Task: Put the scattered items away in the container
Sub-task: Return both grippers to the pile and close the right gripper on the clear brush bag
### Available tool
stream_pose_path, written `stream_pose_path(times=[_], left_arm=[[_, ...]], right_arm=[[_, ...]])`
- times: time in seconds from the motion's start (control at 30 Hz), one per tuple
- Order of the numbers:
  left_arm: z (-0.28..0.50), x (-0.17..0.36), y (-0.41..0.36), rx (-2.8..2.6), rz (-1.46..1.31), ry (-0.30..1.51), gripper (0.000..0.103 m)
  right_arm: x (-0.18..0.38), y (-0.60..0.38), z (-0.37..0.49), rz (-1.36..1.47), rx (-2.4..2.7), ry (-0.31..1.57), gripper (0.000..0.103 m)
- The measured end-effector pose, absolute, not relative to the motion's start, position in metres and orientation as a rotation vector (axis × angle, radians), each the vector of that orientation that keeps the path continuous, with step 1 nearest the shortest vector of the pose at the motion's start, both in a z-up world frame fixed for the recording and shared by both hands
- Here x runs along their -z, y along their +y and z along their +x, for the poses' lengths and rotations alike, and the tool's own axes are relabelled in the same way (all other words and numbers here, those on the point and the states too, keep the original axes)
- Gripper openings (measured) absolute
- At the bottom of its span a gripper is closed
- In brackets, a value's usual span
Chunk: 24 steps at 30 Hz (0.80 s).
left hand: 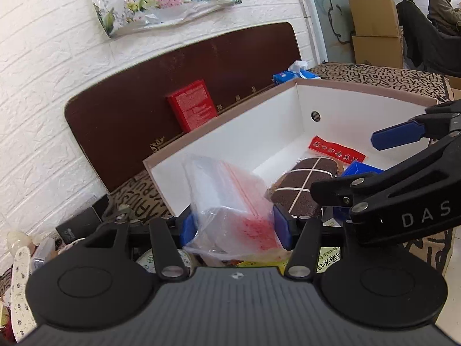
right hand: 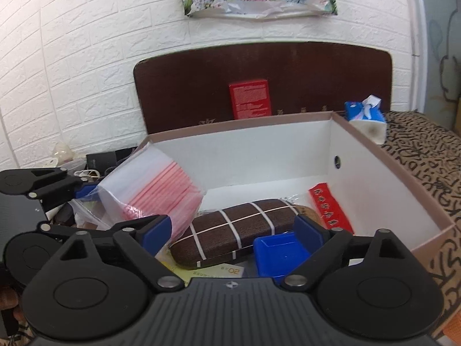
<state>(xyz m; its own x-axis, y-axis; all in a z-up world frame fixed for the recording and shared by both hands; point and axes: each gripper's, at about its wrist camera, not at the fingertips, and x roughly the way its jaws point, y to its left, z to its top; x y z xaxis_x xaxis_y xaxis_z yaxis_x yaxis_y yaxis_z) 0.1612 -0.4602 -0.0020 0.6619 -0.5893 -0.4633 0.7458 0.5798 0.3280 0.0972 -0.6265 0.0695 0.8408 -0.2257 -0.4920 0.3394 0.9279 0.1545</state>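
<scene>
A white cardboard box [left hand: 224,132] with a brown rim is the container; it also shows in the right wrist view [right hand: 259,150]. My left gripper [left hand: 234,226] is shut on a clear pack of zip bags [left hand: 230,199] with red strips, held over the box's near left corner [right hand: 149,184]. My right gripper [right hand: 233,227] is open and empty above the box's inside. In the box lie a brown case with white bands [right hand: 233,227], a blue tray [right hand: 279,252] and a red packet [right hand: 330,206].
A red box [right hand: 250,98] leans on a dark wooden board [right hand: 302,77] behind the container. A tissue pack [right hand: 366,115] sits at the back right on patterned cloth [right hand: 426,150]. Clutter [left hand: 26,259] lies left of the box. A person sits far right [left hand: 443,3].
</scene>
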Motion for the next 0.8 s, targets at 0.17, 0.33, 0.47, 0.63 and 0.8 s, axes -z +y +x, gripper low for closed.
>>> stream_pose_path(times=[0.17,0.33,0.47,0.63,0.8], left_arm=[[0.145,-0.007,-0.439,0.68,0.493,0.142,0.103],[0.139,-0.015,-0.41,0.663,0.442,0.136,0.103],[0.131,-0.008,-0.387,0.597,0.471,0.132,0.103],[0.125,0.006,-0.352,0.601,0.485,0.201,0.103],[0.113,0.03,-0.328,0.593,0.576,0.21,0.103]], right_arm=[[-0.075,-0.62,0.083,0.309,0.33,0.412,0.103],[-0.087,-0.597,0.083,0.32,0.269,0.374,0.103],[-0.094,-0.556,0.091,0.203,0.233,0.362,0.103],[-0.093,-0.501,0.103,0.07,0.09,0.367,0.103],[-0.083,-0.457,0.108,-0.062,0.032,0.393,0.103]])
